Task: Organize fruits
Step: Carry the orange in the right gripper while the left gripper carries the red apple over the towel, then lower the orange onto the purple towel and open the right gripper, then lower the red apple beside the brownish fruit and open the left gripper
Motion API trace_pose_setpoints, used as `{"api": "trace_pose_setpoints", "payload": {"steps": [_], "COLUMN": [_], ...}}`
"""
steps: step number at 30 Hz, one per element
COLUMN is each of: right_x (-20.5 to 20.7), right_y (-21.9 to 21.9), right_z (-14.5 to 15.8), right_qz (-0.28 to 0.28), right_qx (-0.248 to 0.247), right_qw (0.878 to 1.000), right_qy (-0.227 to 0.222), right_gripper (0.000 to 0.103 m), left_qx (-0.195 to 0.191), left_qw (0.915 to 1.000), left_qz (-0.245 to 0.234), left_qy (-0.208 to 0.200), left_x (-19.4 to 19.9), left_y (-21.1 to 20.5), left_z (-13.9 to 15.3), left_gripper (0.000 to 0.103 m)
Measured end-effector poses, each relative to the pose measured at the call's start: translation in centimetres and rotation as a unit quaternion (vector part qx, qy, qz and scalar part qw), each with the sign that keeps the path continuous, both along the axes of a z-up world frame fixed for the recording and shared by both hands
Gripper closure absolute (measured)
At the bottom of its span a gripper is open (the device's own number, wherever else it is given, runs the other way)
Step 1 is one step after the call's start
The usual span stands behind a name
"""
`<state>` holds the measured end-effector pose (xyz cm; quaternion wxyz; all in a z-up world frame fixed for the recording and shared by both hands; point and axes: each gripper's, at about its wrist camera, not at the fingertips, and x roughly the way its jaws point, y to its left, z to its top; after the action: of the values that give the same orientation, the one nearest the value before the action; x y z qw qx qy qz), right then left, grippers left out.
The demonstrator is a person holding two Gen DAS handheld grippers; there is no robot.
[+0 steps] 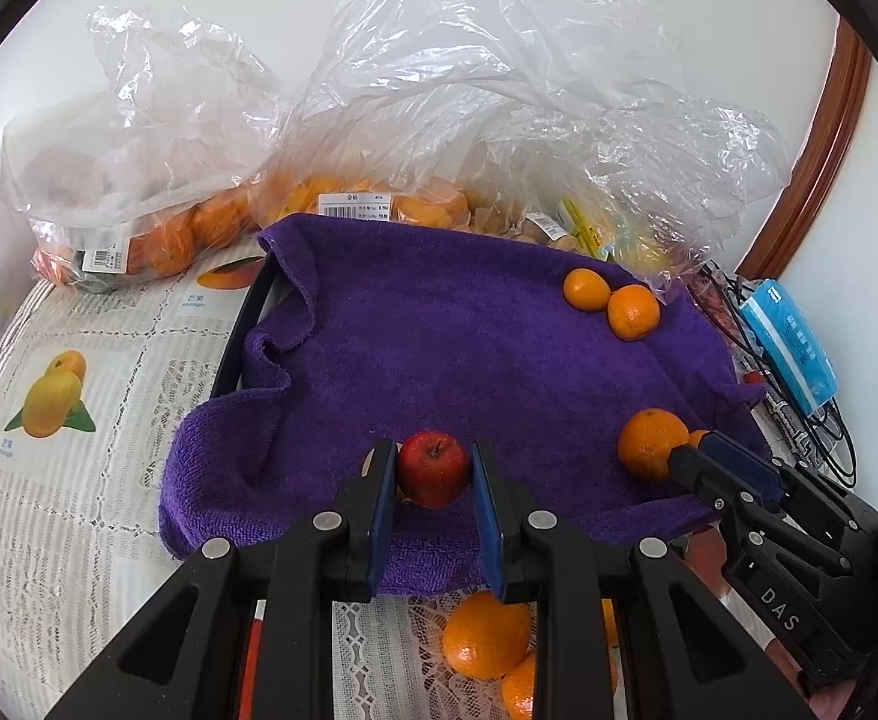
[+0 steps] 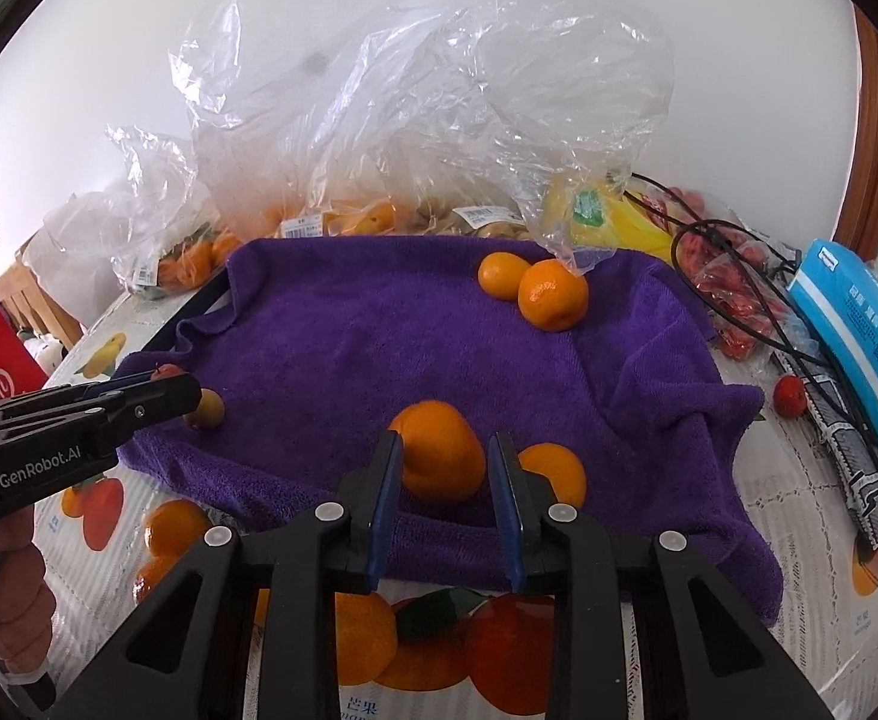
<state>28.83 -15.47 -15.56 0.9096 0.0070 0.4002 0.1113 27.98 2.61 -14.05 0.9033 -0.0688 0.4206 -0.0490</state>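
We clamp the apple (image 1: 432, 468) in our left gripper (image 1: 432, 480), an orange (image 2: 443, 450) in our right gripper (image 2: 445, 474). Both sit on the near towel (image 1: 439, 330). Next: lift and sort.

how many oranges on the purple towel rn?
4 oranges: two touching at the purple towel's far right corner, one between the right gripper's fingers at the near edge, one just right of it. Bags may hide others.

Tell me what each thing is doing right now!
Left gripper: fingers shut on the red apple.
Apple: held, low over the towel.
Right gripper: fingers shut on an orange.
Held orange: gripped, at the towel's near edge.
Two oranges: lying touching at the towel's far corner.
Towel: spread out, edges rumpled.
Bags: open, crumpled, fruit inside.
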Motion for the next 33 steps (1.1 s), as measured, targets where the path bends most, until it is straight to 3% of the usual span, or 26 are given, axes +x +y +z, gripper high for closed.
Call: {"api": "trace_pose_setpoints", "payload": {"steps": [13, 21, 24, 26, 27, 33], "right_x": [-0.8, -1.1, -1.2, -1.3, -1.3, -1.5], "right_y": [-0.4, -0.4, -0.5, -0.6, -0.7, -0.8], "right_z": [1.0, 1.3, 1.5, 1.6, 1.7, 2.0], "right_qz": [-0.008, -0.010, -0.012, -0.014, -0.015, -0.019], "right_qx": [-0.002, -0.008, -0.005, -0.003, -0.003, 0.005], "right_qw": [1.000, 1.000, 1.000, 1.000, 1.000, 0.999], "right_qy": [-0.012, -0.019, -0.022, -0.023, -0.023, -0.028], "right_gripper": [0.073, 0.064, 0.059, 0.055, 0.051, 0.041], "left_qx": [0.010, 0.001, -0.001, 0.005, 0.013, 0.030], "left_qw": [0.9999, 1.0000, 1.0000, 1.0000, 0.9999, 0.9994], "left_qz": [0.001, 0.002, 0.000, 0.003, 0.006, 0.003], "left_qy": [0.001, 0.003, 0.003, 0.003, 0.002, -0.014], "left_x": [0.2, 0.2, 0.1, 0.0, -0.1, -0.5], "left_y": [-0.9, -0.8, -0.8, -1.0, -1.2, -1.7], "left_z": [-1.0, -1.0, -0.9, -0.7, -0.6, 0.1], "left_gripper": [0.079, 0.079, 0.073, 0.055, 0.051, 0.050]}}
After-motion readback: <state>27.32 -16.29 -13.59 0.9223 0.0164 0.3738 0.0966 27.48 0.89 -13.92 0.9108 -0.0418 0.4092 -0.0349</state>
